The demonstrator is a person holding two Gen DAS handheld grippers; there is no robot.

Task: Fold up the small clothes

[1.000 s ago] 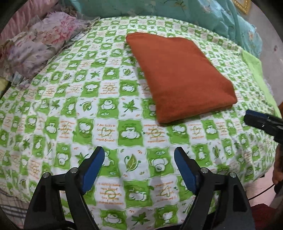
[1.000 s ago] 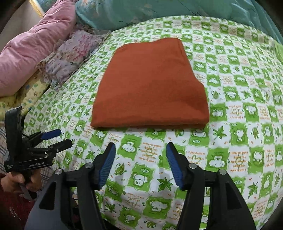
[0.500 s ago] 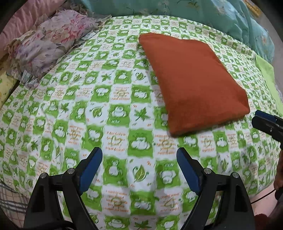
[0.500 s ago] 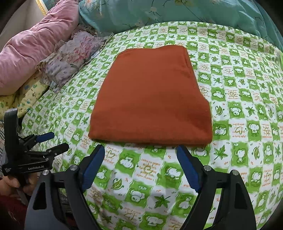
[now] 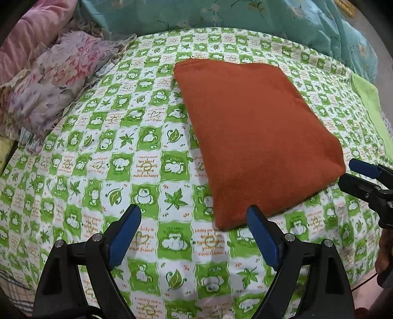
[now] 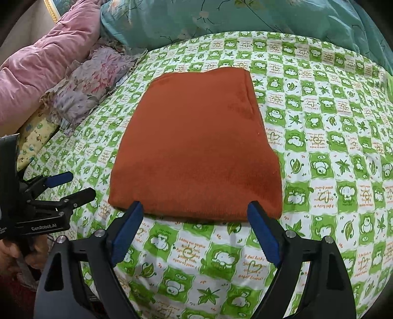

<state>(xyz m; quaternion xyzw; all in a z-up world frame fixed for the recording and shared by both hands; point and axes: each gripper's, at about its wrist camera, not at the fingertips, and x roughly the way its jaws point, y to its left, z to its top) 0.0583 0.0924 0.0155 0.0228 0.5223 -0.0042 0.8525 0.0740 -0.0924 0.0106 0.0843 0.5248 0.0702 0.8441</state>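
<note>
Both grippers have drawn nearer the folded orange cloth (image 6: pixel 196 147) on the bed (image 6: pixel 319 122), right gripper (image 6: pixel 195 233) jaws opening, left gripper (image 5: pixel 194 235) jaws spread, nothing between either.

Rust-orange cloth (image 6: pixel 196 147) on green & white check sheet (image 5: pixel 147 171) w/ cartoon animals, leaves & orange text; teal floral quilt (image 6: pixel 221 17), pink duvet (image 6: pixel 49 56), lilac-pink floral pillow (image 5: pixel 56 81), black grippers w/ blue pads (image 6: pixel 127 233).
</note>
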